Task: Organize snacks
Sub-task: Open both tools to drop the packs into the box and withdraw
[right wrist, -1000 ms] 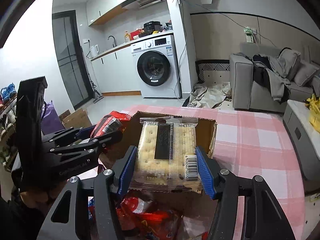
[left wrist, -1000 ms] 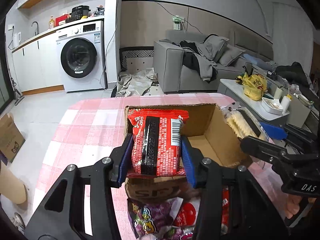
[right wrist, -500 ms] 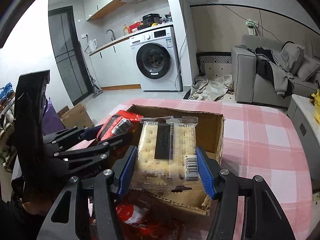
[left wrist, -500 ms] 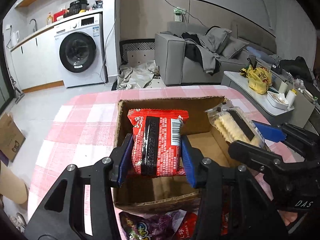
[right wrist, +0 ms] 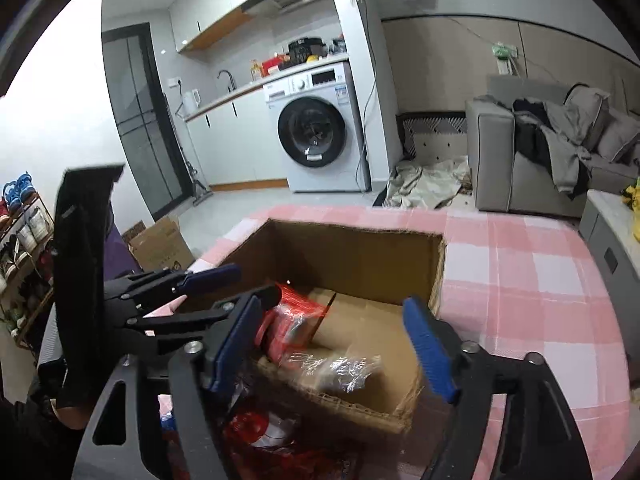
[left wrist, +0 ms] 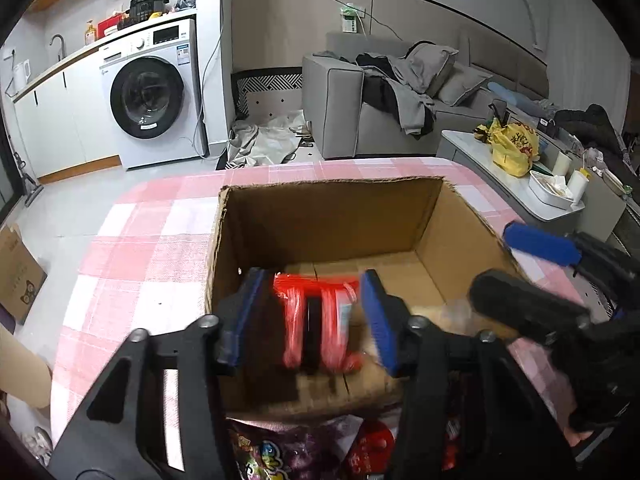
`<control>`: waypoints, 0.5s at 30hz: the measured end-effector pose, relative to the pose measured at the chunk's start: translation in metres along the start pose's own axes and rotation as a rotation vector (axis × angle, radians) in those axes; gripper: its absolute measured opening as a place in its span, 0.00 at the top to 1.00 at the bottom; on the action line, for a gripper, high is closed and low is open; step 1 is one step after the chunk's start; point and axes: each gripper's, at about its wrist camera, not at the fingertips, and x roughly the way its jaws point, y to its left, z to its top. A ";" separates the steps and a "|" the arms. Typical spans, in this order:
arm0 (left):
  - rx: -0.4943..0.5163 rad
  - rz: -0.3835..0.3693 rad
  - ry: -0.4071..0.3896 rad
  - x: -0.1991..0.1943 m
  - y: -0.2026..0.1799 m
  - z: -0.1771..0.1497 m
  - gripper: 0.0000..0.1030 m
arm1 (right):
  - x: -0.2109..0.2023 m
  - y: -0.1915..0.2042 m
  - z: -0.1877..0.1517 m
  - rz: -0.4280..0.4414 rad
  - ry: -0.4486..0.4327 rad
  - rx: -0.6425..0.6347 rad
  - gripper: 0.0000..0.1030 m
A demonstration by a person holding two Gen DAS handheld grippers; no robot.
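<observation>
Both sets of jaws have just been opening and now stand released: the left gripper [left wrist: 316, 316] has pads clear of the blurred red packet [left wrist: 318, 322] between them, and the right gripper [right wrist: 334, 344] stands wide above the clear-wrapped cracker pack [right wrist: 340, 368]. Both packets are inside the cardboard box [right wrist: 360, 252], near its front wall. Further snack bags [left wrist: 276, 452] lie before the box on the pink checked tablecloth [right wrist: 520, 280].
</observation>
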 end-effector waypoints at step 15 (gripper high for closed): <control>-0.025 0.006 -0.055 -0.098 0.024 -0.046 0.01 | -0.073 0.003 -0.033 -0.071 0.006 0.021 0.00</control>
